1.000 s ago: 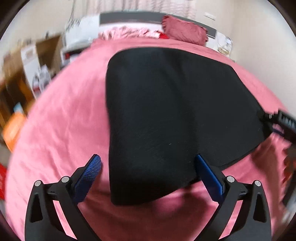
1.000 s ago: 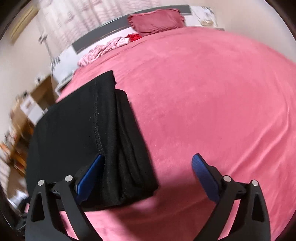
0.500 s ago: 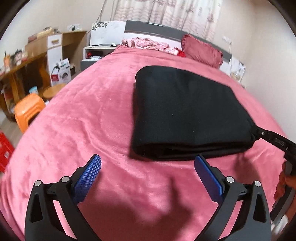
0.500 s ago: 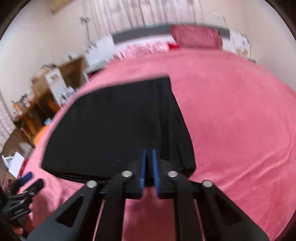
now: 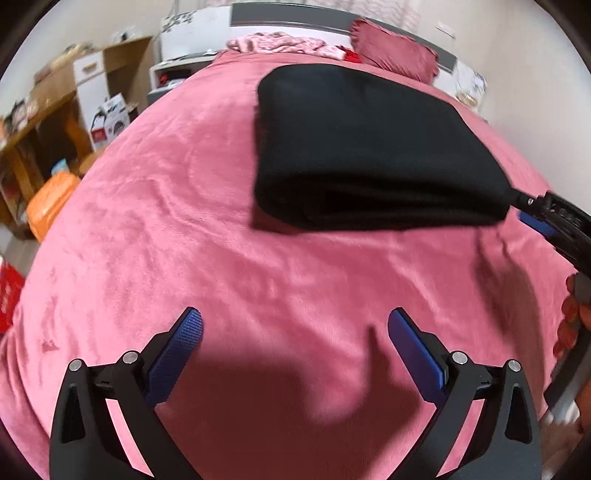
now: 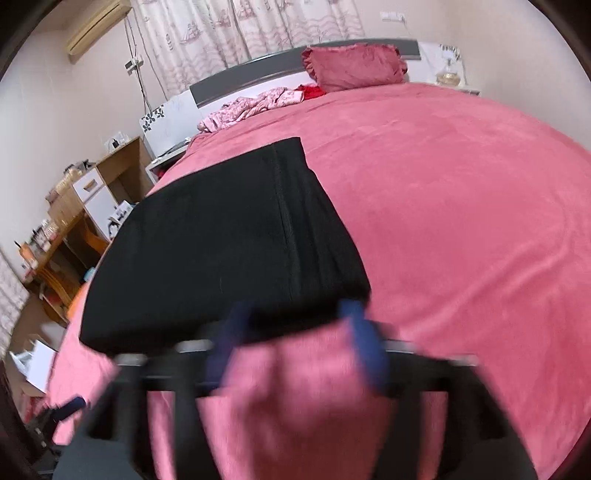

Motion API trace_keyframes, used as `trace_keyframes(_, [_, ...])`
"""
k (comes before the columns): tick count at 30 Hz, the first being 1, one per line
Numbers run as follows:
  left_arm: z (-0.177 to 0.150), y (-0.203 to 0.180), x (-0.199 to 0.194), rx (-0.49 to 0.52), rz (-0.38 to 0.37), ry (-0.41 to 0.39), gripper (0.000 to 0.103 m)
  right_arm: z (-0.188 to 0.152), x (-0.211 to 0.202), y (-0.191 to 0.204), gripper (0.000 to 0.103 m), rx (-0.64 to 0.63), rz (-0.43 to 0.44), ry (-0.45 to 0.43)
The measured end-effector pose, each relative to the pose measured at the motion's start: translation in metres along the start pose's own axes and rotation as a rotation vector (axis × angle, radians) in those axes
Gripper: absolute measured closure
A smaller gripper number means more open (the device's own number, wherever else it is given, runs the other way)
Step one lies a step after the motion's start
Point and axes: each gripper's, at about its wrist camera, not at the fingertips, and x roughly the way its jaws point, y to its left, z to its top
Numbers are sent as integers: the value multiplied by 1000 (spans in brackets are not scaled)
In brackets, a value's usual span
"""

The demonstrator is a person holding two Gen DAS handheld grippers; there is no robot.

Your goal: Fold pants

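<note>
Now the black pants (image 5: pixel 373 147) are lying folded into a thick flat rectangle on the pink bedspread (image 5: pixel 207 236), out in the middle of the bed. In the left wrist view the bundle's long side is running across the picture, with the rounded fold facing the camera and the far edge pointing toward the headboard (image 6: pixel 295 70). In the right wrist view the stitched seam (image 6: pixel 286 221) is running away from the camera — up toward the pillow end.

The left gripper (image 5: pixel 295 345) is hanging over bare bedspread well short of the pants, its jaws standing wide apart with nothing between them. The right gripper (image 6: pixel 295 325) is sitting at the near corner of the bundle; its blue pads (image 6: pixel 364 332) are blurred, the jaws are opening, and the corner of the pants is lying just at the tips — whether cloth is actually between them cannot be told. From the left view the same gripper is reaching in from the right edge to the bundle's corner, with fingers of the person's hand (image 5: pixel 570 317) showing behind it.

Around the bed: a dark pink pillow (image 6: pixel 354 66) and a crumpled pink garment (image 6: pixel 251 107) are lying by the headboard, a wooden desk (image 5: pixel 55 122) piled with small items is standing beyond the bed's far side, and an orange stool (image 5: pixel 51 203) is sitting beside it. Patterned curtains (image 6: pixel 240 29) are hanging behind.
</note>
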Motion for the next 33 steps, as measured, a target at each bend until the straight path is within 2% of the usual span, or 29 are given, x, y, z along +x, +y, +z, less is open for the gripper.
trace_keyframes(5, [-8,-9,-3,29,-1,-6,3,-37,0,17,29,-58,-16,106])
trace_keyframes(7, [-10,-8,-9,17,-4,-23,3,-44,-1,20,17,-65,-25,129])
trace_keyframes(10, [-10,-6,-20,16,11,-60,3,-48,-15,26,8,-94,-28,113])
trace_keyframes(12, [-8,-5,-26,12,81,-77,3,-49,-27,32,2,-120,-35,78])
trace_keyframes(15, [-9,-5,-31,26,217,-97,3,-49,-45,37,2,-151,-53,22])
trace_keyframes(16, [-10,-5,-32,35,236,-106,3,-50,-50,38,2,-163,-72,2])
trace_keyframes(21, [-12,-2,-43,32,145,-127,3,-56,-51,46,2,-204,-156,-18])
trace_keyframes(26, [-13,-2,-56,15,130,-177,3,-57,-48,46,2,-219,-163,-12])
trace_keyframes(33, [-15,-6,-57,5,139,-175,3,-56,-49,46,2,-219,-151,-25])
